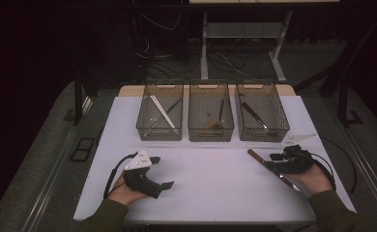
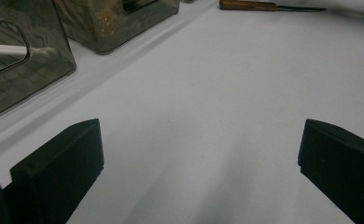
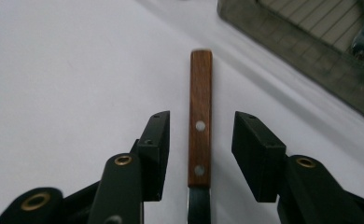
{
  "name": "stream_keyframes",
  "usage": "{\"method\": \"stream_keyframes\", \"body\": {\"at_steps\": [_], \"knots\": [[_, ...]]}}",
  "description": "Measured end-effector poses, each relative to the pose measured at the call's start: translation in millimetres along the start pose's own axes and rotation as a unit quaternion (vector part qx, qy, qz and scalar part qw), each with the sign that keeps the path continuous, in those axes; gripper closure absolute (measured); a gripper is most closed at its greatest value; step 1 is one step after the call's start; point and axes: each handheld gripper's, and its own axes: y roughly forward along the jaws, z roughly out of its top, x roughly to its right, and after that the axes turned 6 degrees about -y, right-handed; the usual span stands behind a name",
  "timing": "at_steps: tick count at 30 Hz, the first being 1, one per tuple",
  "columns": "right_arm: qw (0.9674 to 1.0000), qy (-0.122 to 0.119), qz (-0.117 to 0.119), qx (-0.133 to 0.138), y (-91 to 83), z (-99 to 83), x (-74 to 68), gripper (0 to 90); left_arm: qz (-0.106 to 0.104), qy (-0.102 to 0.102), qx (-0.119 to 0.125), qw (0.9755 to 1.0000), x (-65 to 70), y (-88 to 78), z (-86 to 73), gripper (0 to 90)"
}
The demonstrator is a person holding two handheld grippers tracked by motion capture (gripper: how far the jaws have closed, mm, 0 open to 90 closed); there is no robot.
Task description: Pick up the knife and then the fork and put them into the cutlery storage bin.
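Note:
A knife with a brown wooden handle point(image 1: 255, 155) and a dark blade lies on the white table point(image 1: 210, 179) at the right. My right gripper point(image 1: 272, 163) is set down over it. In the right gripper view the riveted handle point(image 3: 200, 116) lies between the two jaws of that gripper point(image 3: 200, 154), with a gap showing on each side, so it is open. My left gripper point(image 1: 161, 172) rests on the table at the left, jaws wide apart. Between the jaws of the left gripper point(image 2: 199, 158) there is bare tabletop, and the knife point(image 2: 264, 6) shows far off.
Three clear grey bins stand in a row at the back. The left bin point(image 1: 158, 133) holds pale sticks, the middle bin point(image 1: 210, 134) a wooden-handled utensil, the right bin point(image 1: 264, 134) another knife. Cables trail from both grippers, and the table's front edge is near my forearms.

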Motion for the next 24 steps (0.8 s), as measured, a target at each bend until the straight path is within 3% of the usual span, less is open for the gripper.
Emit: {"method": "stream_keyframes", "body": {"at_steps": [4,15,20,24], "knots": [[0.9994,-0.004,0.001,-0.033,5.0,-1.8,1.1,62.8,0.000,0.000,0.002,1.0000,0.9,-0.2,0.0,0.0],[0.9977,-0.019,0.002,-0.065,8.2,-0.8,-0.7,72.1,0.000,0.003,-0.002,1.0000,2.0,0.0,0.2,0.0],[0.9950,-0.030,-0.006,-0.095,11.2,3.1,-3.5,75.8,0.000,0.002,-0.002,1.0000,1.7,0.2,0.2,0.0],[0.9907,-0.039,-0.007,-0.130,14.5,12.2,-4.3,75.9,0.000,0.001,-0.001,1.0000,2.0,0.4,0.4,0.0]]}}
